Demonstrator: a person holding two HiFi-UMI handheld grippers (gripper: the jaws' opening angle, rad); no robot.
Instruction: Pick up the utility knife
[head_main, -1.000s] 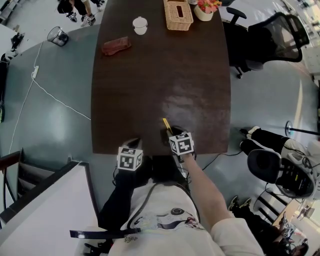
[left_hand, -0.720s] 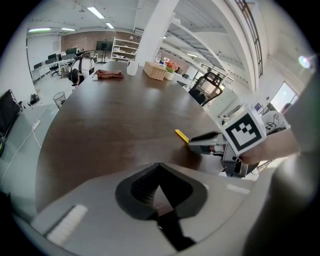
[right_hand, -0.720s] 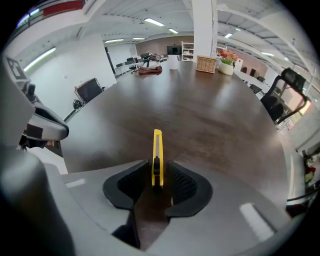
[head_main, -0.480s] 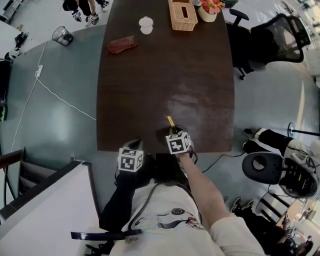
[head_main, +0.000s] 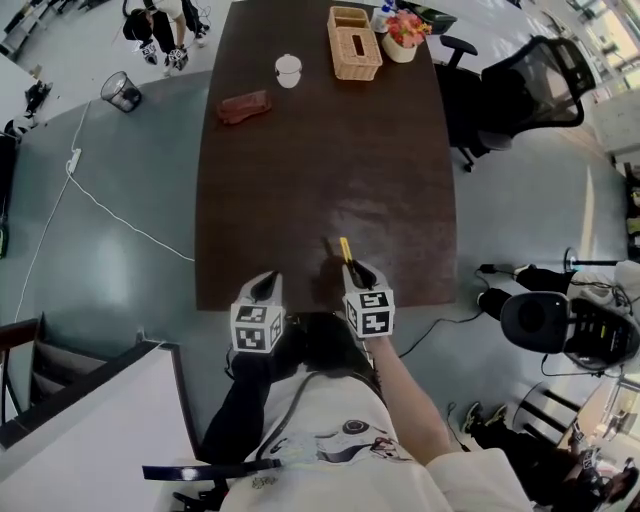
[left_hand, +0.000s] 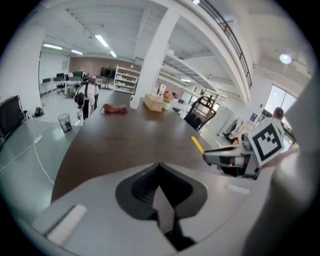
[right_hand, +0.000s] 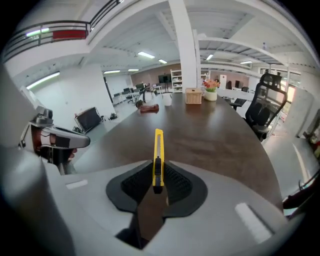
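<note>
The utility knife (head_main: 346, 250) is slim and yellow with a black slider. It sticks forward out of my right gripper (head_main: 352, 268), which is shut on its rear part and holds it above the near edge of the dark table (head_main: 300, 150). In the right gripper view the knife (right_hand: 158, 160) stands on edge between the ribbed pads of that gripper (right_hand: 158, 175). My left gripper (head_main: 265, 285) hangs beside it at the left, shut on nothing. In the left gripper view its pads meet at the tip of that gripper (left_hand: 160, 172), and the knife (left_hand: 198, 145) shows at the right.
At the table's far end stand a wicker tissue box (head_main: 354, 30), a white cup (head_main: 288, 70), a reddish cloth (head_main: 244, 106) and a flower pot (head_main: 405, 30). A black office chair (head_main: 520, 90) is at the right. A bin (head_main: 122, 92) and a white cable lie on the floor at the left.
Both grippers have risen from the table's near edge. The right jaws have closed on the knife, which has come up off the table with them.
</note>
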